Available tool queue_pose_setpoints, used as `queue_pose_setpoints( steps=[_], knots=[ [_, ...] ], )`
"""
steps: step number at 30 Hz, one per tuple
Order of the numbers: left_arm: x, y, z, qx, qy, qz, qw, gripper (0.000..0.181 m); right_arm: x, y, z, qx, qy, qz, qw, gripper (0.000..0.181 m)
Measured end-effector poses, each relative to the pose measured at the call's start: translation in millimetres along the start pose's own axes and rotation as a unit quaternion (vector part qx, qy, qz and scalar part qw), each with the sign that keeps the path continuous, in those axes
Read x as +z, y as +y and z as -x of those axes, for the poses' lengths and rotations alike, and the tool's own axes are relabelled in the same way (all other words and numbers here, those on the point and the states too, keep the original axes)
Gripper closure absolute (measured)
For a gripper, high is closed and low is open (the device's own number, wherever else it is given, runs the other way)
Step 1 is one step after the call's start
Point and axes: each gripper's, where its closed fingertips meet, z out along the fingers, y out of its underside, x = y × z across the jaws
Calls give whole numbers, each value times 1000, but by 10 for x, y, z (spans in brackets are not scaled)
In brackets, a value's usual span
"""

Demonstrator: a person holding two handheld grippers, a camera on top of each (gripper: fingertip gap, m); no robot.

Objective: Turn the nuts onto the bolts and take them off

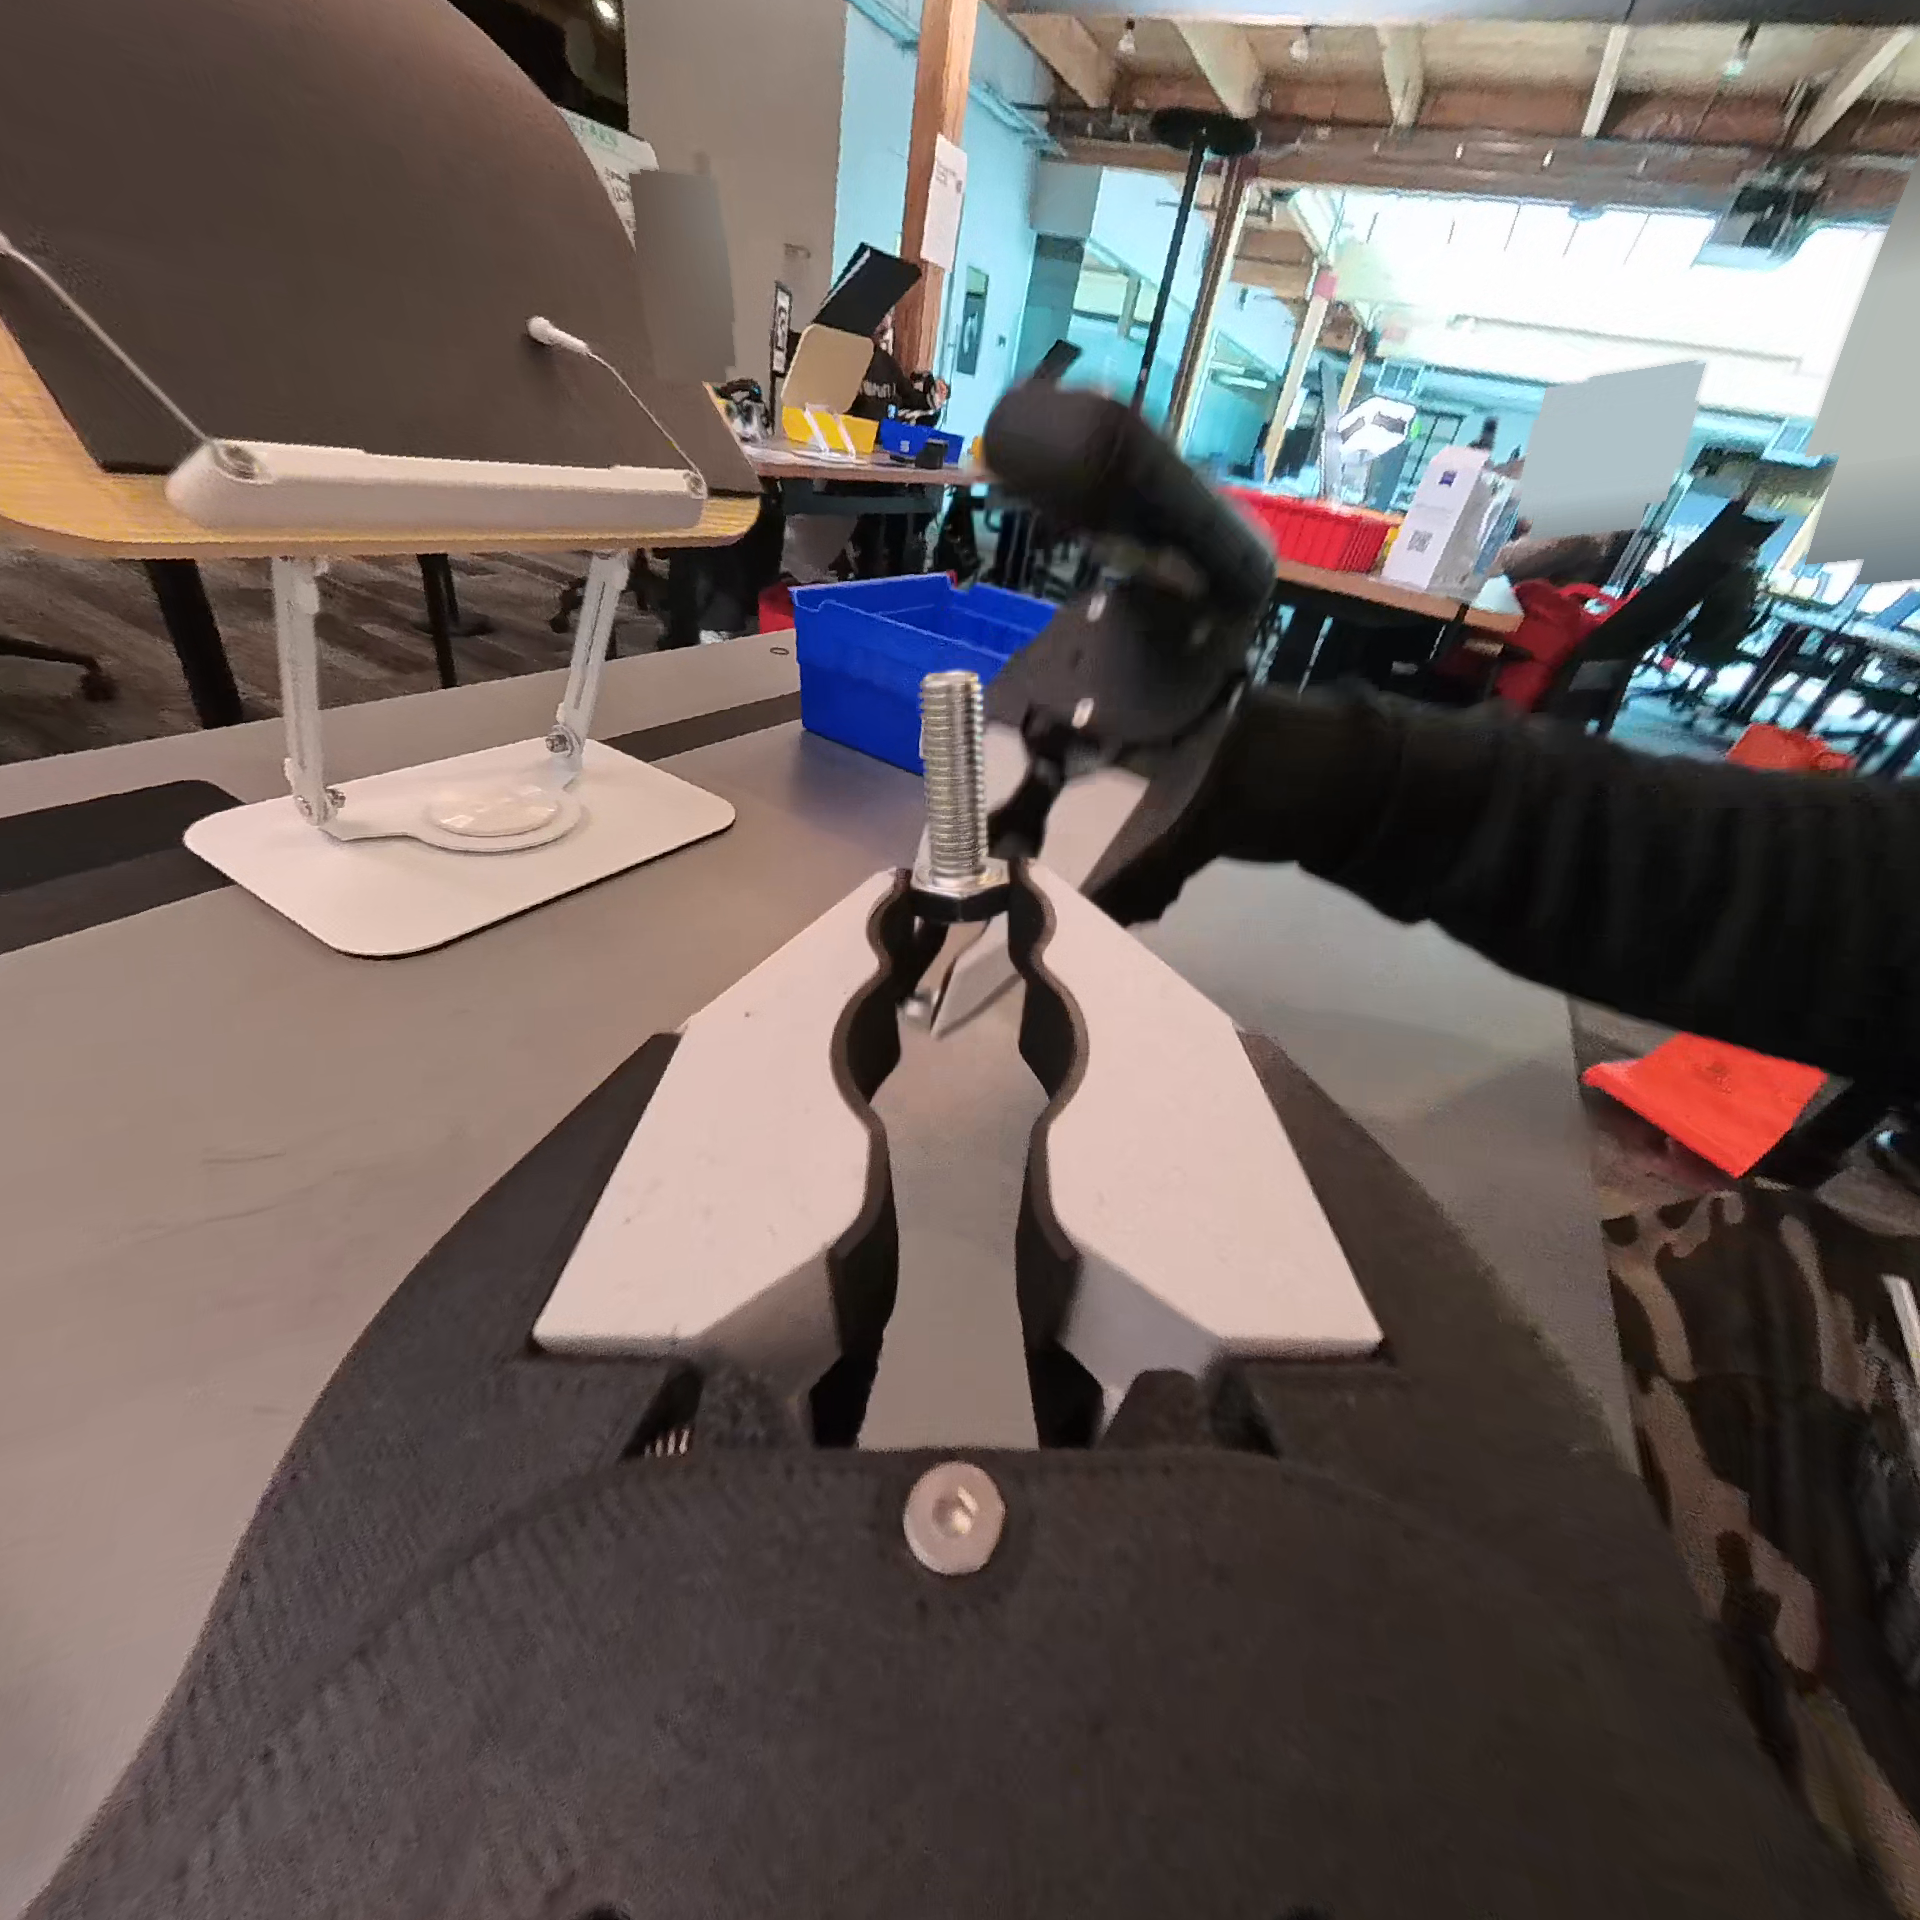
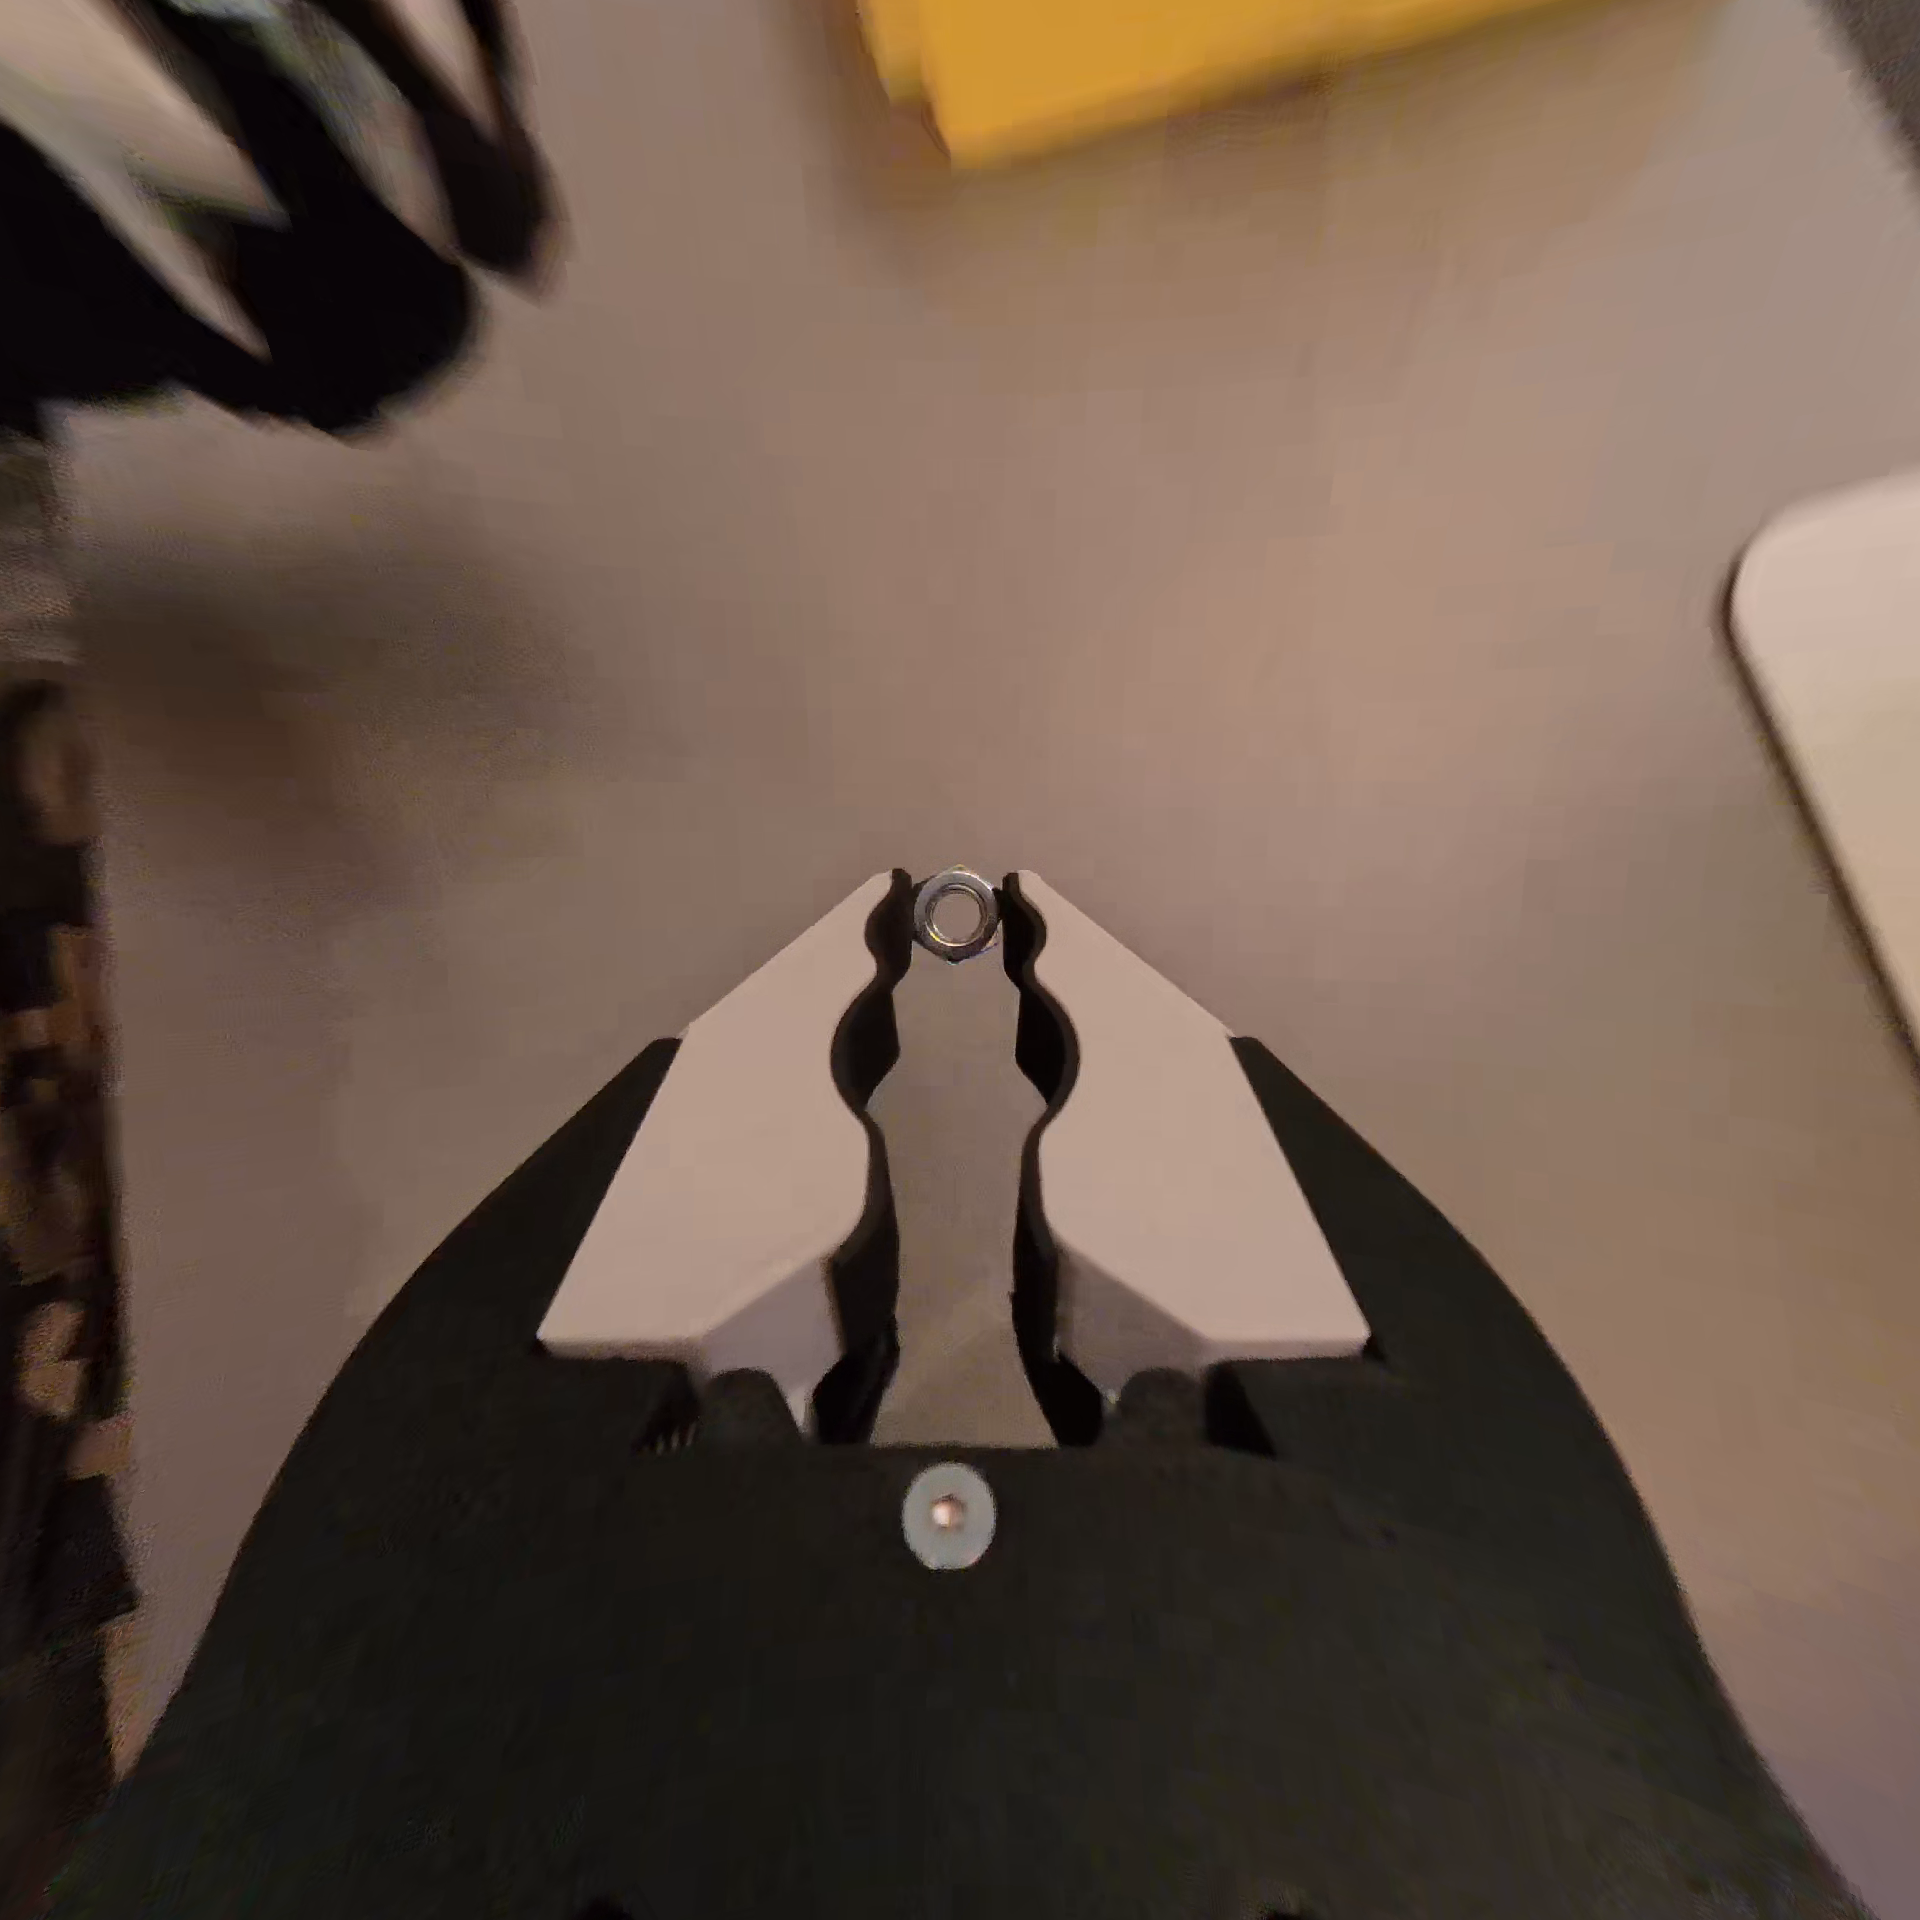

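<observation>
My left gripper clamped the bolt upright by its head above the table; my right gripper pinched the nut at its tips, apart from the bolt; threading, I judged, awaited aligning nut over thread.

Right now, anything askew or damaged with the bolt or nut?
Nothing stands out. The bolt stands upright, head clamped in the left gripper; the nut sits squarely in the right gripper. Threads look intact.

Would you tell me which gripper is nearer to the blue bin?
Right. The right gripper hovers just in front of the blue bin, beyond the bolt; the left gripper sits nearer the camera, clamping that bolt's head.
</observation>
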Motion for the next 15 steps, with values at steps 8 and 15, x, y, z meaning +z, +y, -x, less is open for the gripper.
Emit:
queue_pose_setpoints(
  steps=[8,15],
  knots=[
    [103,136,-111,41,4,32,999,165,-800,-1048,513,-140,-87,-96,982,166],
    [114,154,-193,56,20,39,997,165,-793,-1141,784,-214,-129,-40,967,166]
  ],
)
